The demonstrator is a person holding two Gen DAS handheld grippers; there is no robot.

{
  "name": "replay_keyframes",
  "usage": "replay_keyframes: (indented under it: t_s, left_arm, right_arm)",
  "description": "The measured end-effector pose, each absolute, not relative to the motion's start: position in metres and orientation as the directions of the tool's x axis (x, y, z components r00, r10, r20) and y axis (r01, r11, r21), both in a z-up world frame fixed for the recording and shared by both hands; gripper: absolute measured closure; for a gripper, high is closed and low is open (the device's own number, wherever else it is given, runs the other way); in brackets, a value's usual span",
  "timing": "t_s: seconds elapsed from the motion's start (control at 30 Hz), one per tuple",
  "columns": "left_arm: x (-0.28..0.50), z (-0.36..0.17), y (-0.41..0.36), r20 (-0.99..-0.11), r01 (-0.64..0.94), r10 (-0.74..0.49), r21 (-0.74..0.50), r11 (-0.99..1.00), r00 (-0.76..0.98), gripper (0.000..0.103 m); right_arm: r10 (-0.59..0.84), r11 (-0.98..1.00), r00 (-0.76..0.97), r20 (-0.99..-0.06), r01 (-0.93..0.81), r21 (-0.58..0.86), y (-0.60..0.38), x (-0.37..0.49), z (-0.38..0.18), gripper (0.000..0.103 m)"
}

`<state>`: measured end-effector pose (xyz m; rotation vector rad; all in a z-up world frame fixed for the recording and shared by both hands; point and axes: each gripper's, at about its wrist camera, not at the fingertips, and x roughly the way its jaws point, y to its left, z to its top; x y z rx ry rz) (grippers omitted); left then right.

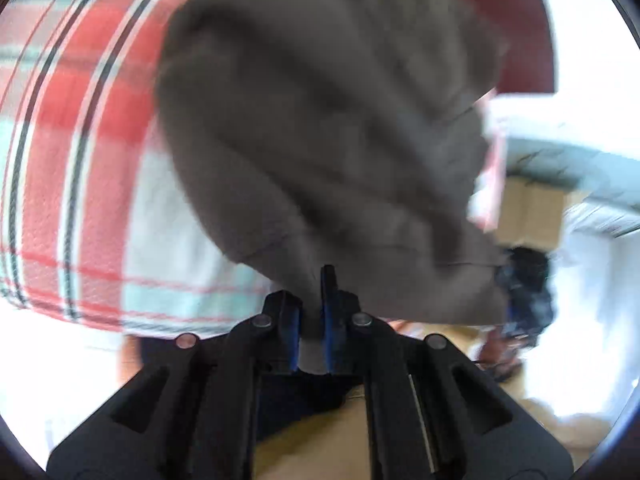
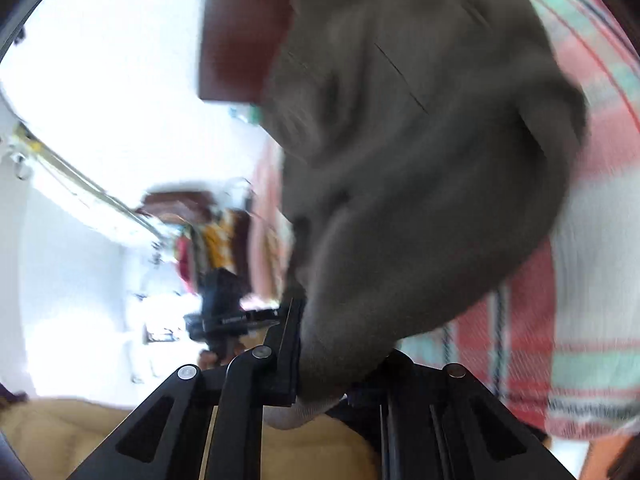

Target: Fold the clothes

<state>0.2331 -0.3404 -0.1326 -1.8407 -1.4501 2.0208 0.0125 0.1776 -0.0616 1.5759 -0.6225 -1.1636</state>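
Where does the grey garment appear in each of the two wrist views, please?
Left wrist view: the grey garment fills the centre and top, pinched between the left gripper fingers at bottom centre.
Right wrist view: the grey garment fills the centre and upper right, clamped in the right gripper.
Shared landmark: the red plaid cloth behind it.

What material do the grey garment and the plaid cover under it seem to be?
Grey garment: probably soft matte knit or fleece, since it drapes in thick folds; blur leaves this open. Plaid cover: likely woven cotton, with a fine pebbled weave showing.
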Motion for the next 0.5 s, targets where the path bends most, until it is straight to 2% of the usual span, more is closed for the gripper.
replay_keyframes:
  t_s: [0.2, 0.37, 0.4, 0.47, 0.5]
  left_arm:
    - [0.157, -0.033, -0.387, -0.628, 0.401, 0.613, -0.778, -0.483, -0.480, 0.093]
    - [0.082, 0.005, -0.446, -0.567, 0.381, 0.619, -0.824, -0.420, -0.543, 0.093]
    - [0.063, -0.001, -0.457, -0.572, 0.403, 0.610, -0.820, -0.406, -0.549, 0.093]
    - [0.024, -0.016, -0.475, -0.594, 0.453, 0.590, -0.802, -0.389, -0.546, 0.093]
    - [0.005, -0.031, -0.487, -0.645, 0.505, 0.559, -0.761, -0.407, -0.522, 0.093]
  right_arm:
    - [-0.916, -0.219, 0.299, -0.268, 0.187, 0.958, 0.132, -0.059, -0.003, 0.088]
    - [-0.956, -0.203, 0.180, -0.230, 0.158, 0.966, 0.090, -0.137, 0.018, 0.088]
    - [-0.960, -0.222, 0.146, -0.238, 0.116, 0.968, 0.086, -0.155, 0.011, 0.088]
    - [-0.943, -0.313, 0.099, -0.319, 0.075, 0.947, 0.069, -0.185, -0.010, 0.089]
    - [-0.925, -0.365, 0.099, -0.368, 0.045, 0.930, 0.060, -0.194, -0.025, 0.089]
